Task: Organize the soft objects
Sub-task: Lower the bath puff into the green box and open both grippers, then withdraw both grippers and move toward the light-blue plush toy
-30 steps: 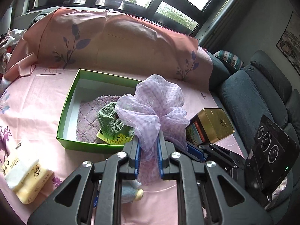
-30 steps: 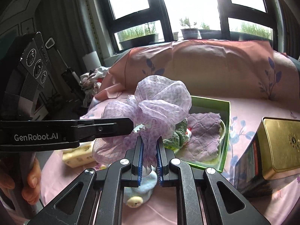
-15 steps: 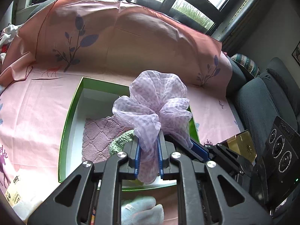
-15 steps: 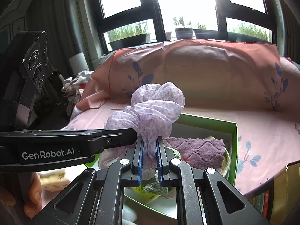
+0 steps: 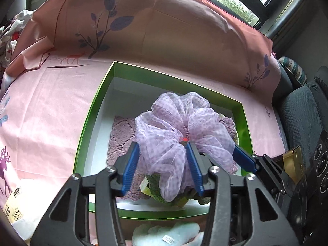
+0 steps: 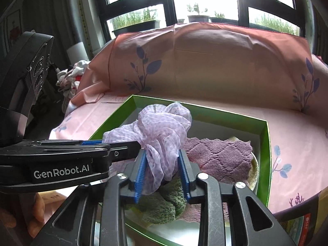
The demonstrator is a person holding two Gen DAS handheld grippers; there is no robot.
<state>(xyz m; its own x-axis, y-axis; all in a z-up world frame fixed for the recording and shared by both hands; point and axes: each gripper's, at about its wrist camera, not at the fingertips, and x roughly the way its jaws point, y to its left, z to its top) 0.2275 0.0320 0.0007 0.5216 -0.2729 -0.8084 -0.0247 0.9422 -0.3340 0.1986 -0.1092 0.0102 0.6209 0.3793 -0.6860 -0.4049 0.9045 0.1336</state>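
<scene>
A lilac gauze scrunchie (image 5: 182,135) lies over the green box (image 5: 92,112), on a mauve knitted cloth (image 5: 121,135) and a green knitted piece (image 6: 164,203). My left gripper (image 5: 163,147) is open, its blue pads either side of the scrunchie's near folds. My right gripper (image 6: 162,155) is open too, with gauze hanging loose between its pads. The scrunchie (image 6: 162,131) rests on the box (image 6: 264,143) contents in the right wrist view. The right gripper's blue pad (image 5: 244,160) shows at the scrunchie's right side.
A pink sheet (image 5: 47,106) covers the seat and back cushion. A pale blue plush toy (image 5: 166,235) lies in front of the box. A tissue pack (image 5: 12,211) is at the lower left. A gold tin (image 5: 291,164) stands at the right, beside a grey sofa (image 5: 299,106).
Both grippers carried the scrunchie forward and down over the box, then opened. The scrunchie now rests on the cloths inside the box.
</scene>
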